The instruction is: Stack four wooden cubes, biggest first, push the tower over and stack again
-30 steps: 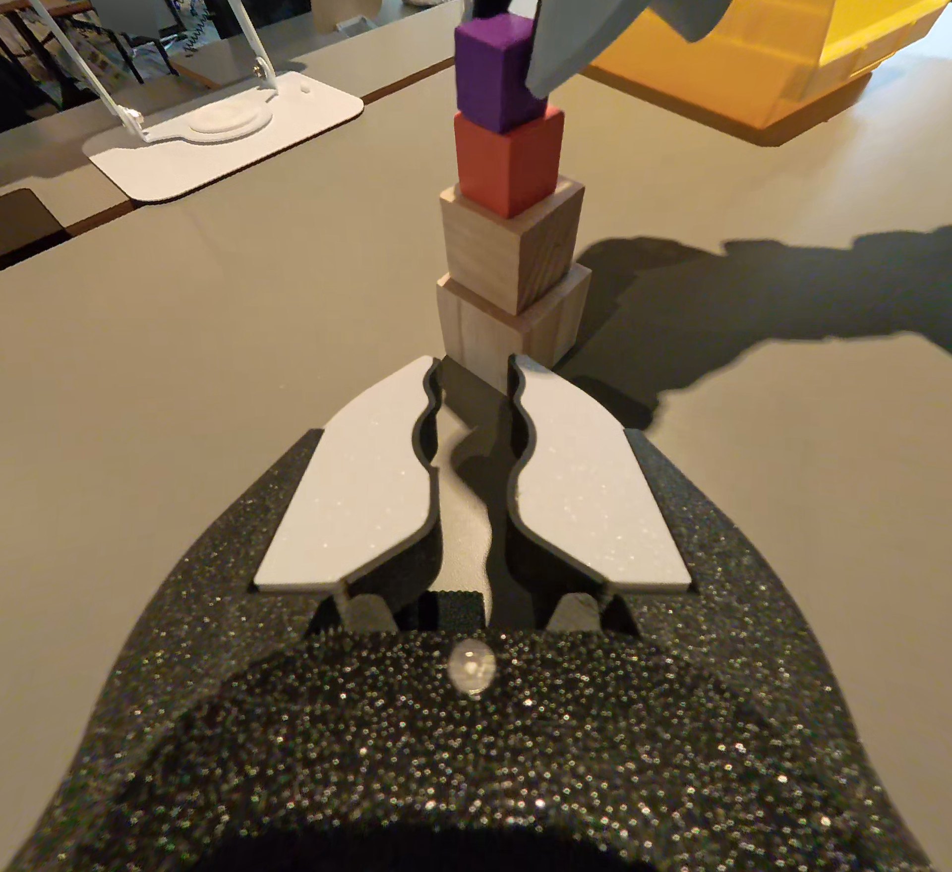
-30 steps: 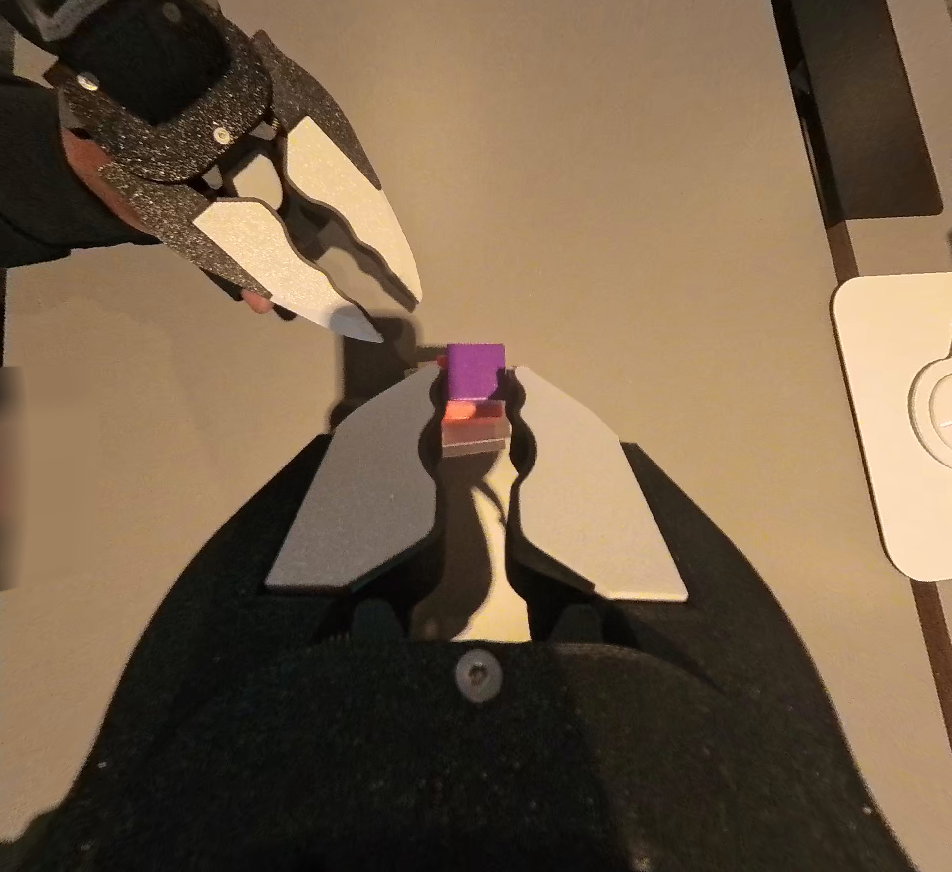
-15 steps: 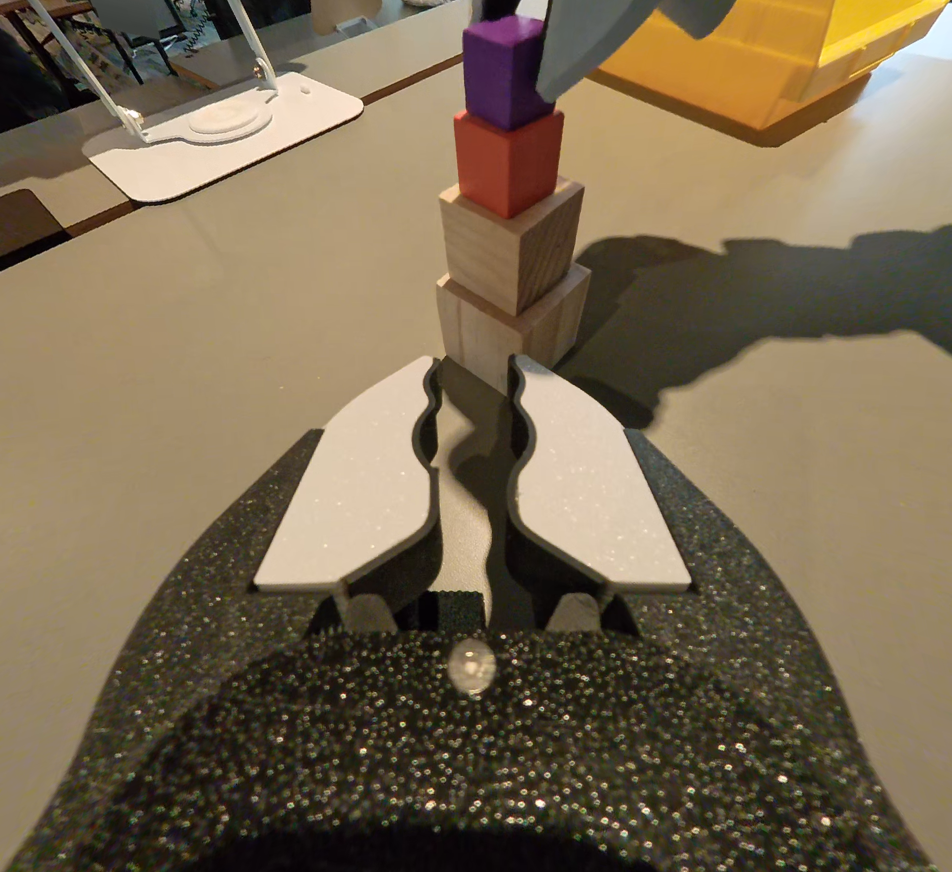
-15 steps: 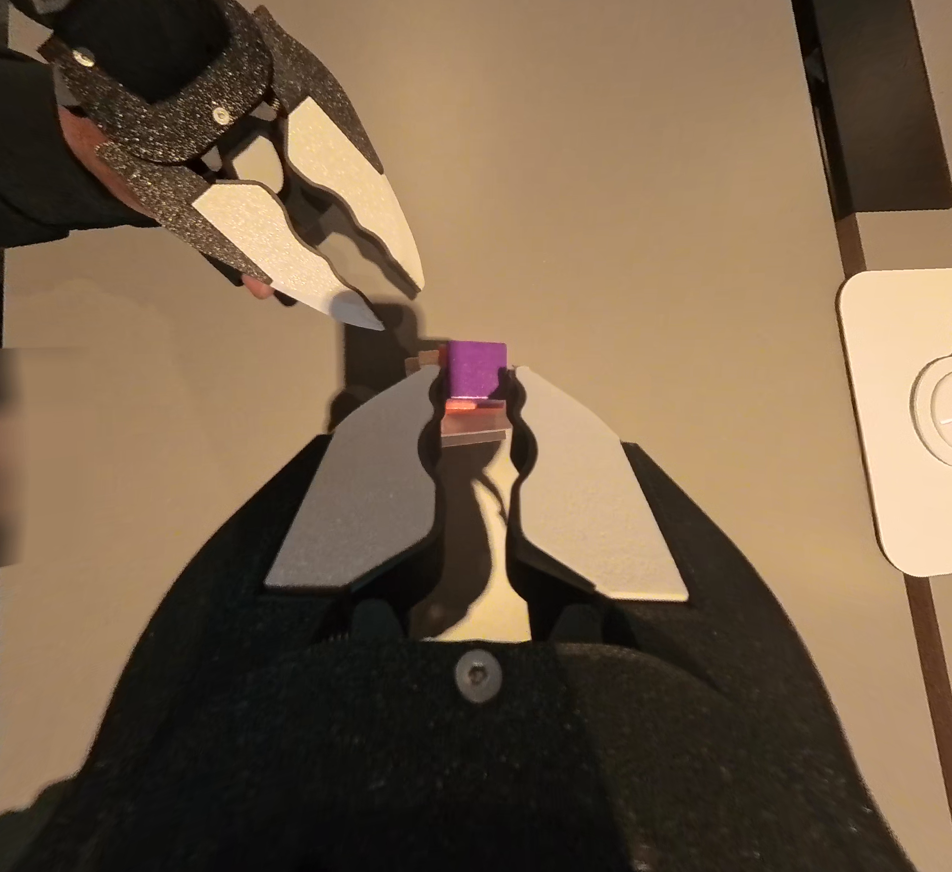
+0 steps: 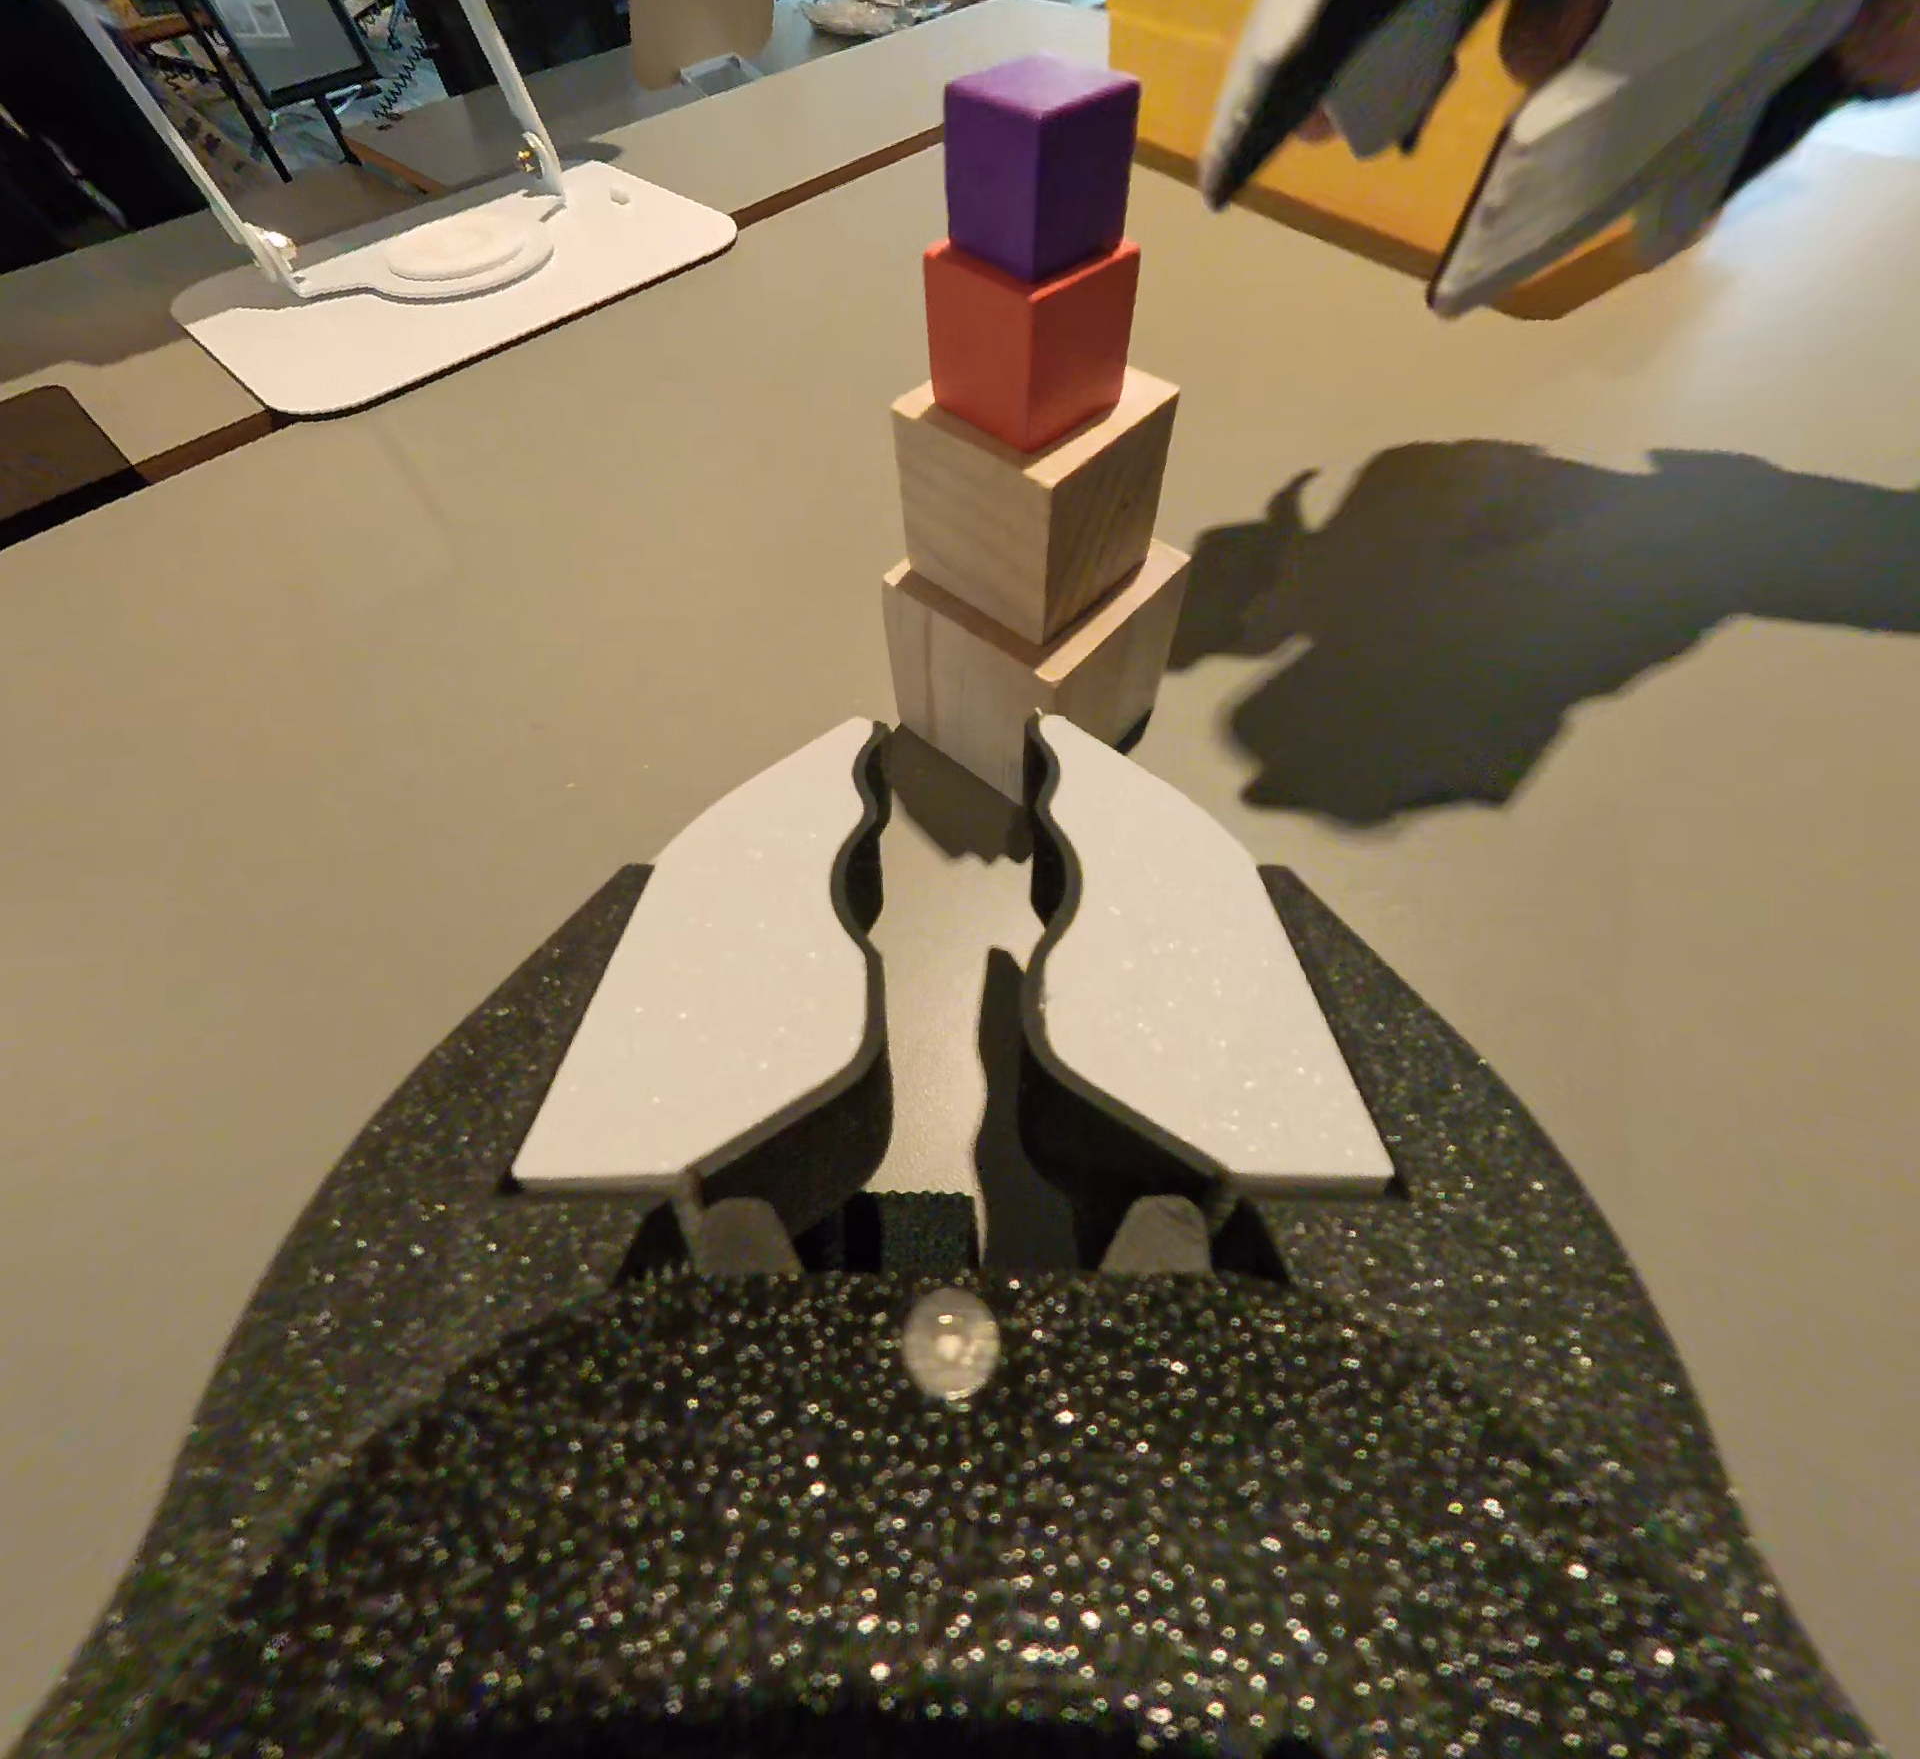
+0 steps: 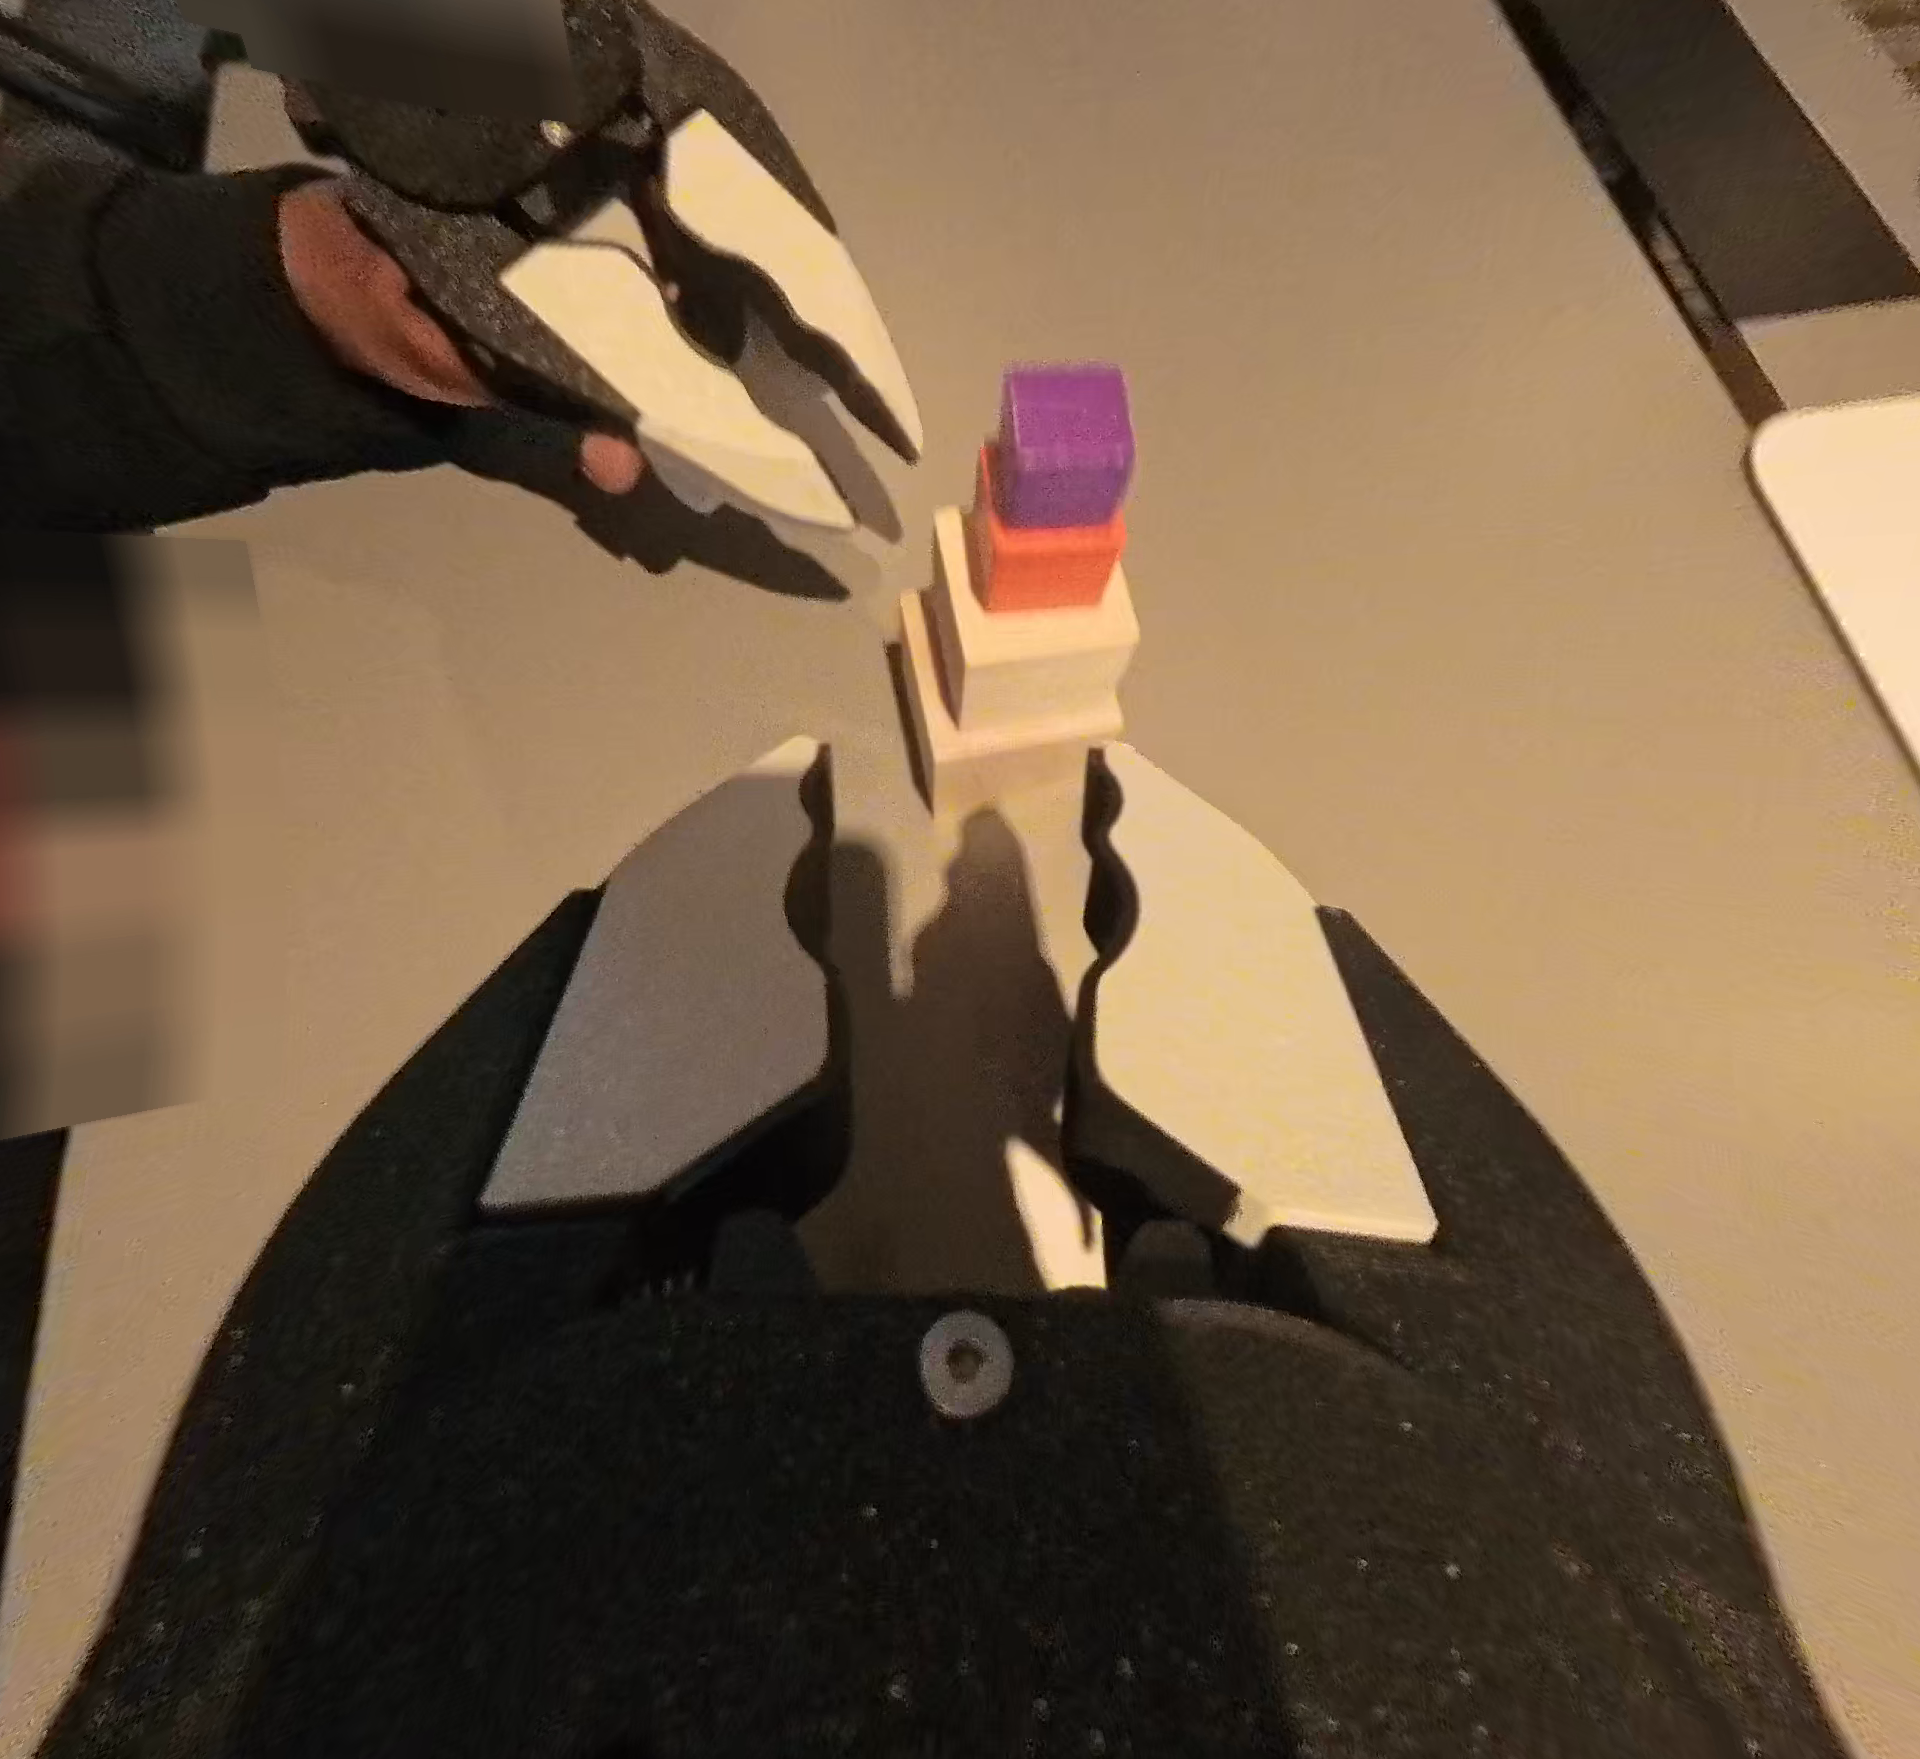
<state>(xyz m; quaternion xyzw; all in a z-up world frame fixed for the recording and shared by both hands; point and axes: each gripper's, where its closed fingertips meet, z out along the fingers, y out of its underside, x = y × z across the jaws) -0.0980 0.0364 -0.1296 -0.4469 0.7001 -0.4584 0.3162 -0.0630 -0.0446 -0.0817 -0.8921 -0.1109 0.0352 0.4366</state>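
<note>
Your four cubes stood stacked on the grey tabletop [image 5: 416, 774]: the largest pale wooden cube [image 5: 997, 670] at the bottom, a smaller pale cube [image 5: 1029, 514] on it, then the red cube [image 5: 1023, 338], with the purple cube [image 5: 1034, 161] on top. Your right claw [image 6: 956, 759] hung open and empty, up beside the tower and clear of it. Your left claw [image 5: 956, 738] sat low at the base cube, its fingers parted a little, gripping nothing. A white lamp base [image 5: 457, 275] lay well apart.

Purple cube [image 5: 1037, 166] tops tower; right claw [image 5: 1340, 239] clear.
</note>
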